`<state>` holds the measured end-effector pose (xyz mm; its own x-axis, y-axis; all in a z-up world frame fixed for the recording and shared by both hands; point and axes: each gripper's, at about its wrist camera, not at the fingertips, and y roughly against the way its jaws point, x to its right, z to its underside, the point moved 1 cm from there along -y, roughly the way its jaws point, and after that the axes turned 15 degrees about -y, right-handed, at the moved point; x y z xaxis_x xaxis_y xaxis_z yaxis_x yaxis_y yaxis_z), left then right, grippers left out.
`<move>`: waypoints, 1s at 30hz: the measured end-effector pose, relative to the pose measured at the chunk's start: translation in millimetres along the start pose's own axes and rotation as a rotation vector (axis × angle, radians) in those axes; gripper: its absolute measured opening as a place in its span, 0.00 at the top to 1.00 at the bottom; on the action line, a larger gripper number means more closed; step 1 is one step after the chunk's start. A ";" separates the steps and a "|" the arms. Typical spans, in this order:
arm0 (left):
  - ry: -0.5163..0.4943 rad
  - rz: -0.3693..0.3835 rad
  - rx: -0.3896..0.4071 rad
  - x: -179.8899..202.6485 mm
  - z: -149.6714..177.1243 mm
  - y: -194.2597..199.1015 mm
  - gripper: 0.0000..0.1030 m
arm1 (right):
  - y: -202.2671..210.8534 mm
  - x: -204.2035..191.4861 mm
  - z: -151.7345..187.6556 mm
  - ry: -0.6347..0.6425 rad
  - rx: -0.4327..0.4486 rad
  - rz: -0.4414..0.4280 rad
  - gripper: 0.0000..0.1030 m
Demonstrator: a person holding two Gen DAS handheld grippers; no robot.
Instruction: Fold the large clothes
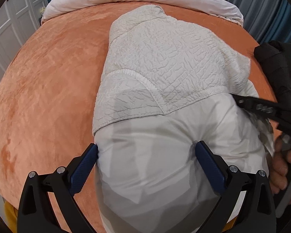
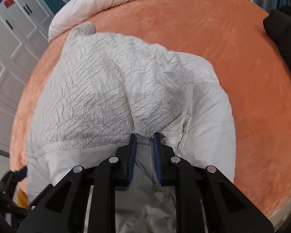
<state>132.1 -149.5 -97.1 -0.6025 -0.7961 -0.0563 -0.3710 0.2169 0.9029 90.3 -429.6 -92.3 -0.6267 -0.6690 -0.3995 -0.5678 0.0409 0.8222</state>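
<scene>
Your white jacket (image 1: 164,62) (crinkled shell, smooth lining) lies on the bed (image 1: 48,77); left gripper (image 1: 146,155) jaws wide around it, right gripper (image 2: 144,141) apparently pinching fabric.

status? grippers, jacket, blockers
Left gripper open, straddling white jacket. Right gripper shut on jacket fabric. Jacket lies on orange bed. Nothing blocking.

Left black two-finger gripper (image 1: 146,155) gapes wide; right black two-finger gripper (image 2: 144,141) is pinched nearly closed (blue pads).
</scene>
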 end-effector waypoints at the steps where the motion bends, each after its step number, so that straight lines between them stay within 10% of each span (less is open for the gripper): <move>1: 0.005 -0.001 -0.002 -1.3 0.9 1.6 0.05 | 16.6 1.9 5.4 -0.021 0.020 0.016 0.85; 9: 0.007 -0.040 0.004 4.9 1.4 6.0 0.05 | 55.2 6.0 110.8 0.123 -0.026 0.082 0.81; 17: -0.004 -0.093 -0.005 12.9 4.9 18.4 0.05 | 41.2 1.5 116.0 0.155 -0.028 0.117 0.81; 21: -0.001 -0.103 0.004 13.8 2.8 33.3 0.05 | 79.9 20.7 104.8 0.060 0.059 0.002 0.51; 30: 0.021 -0.084 0.062 10.1 -8.2 63.9 0.05 | 86.8 52.0 60.4 -0.107 0.113 -0.024 0.23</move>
<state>108.1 -148.3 -36.5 -0.5532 -0.8242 -0.1209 -0.4624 0.1831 0.8675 -23.8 -416.0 -66.2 -0.6624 -0.5879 -0.4643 -0.6358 0.1134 0.7635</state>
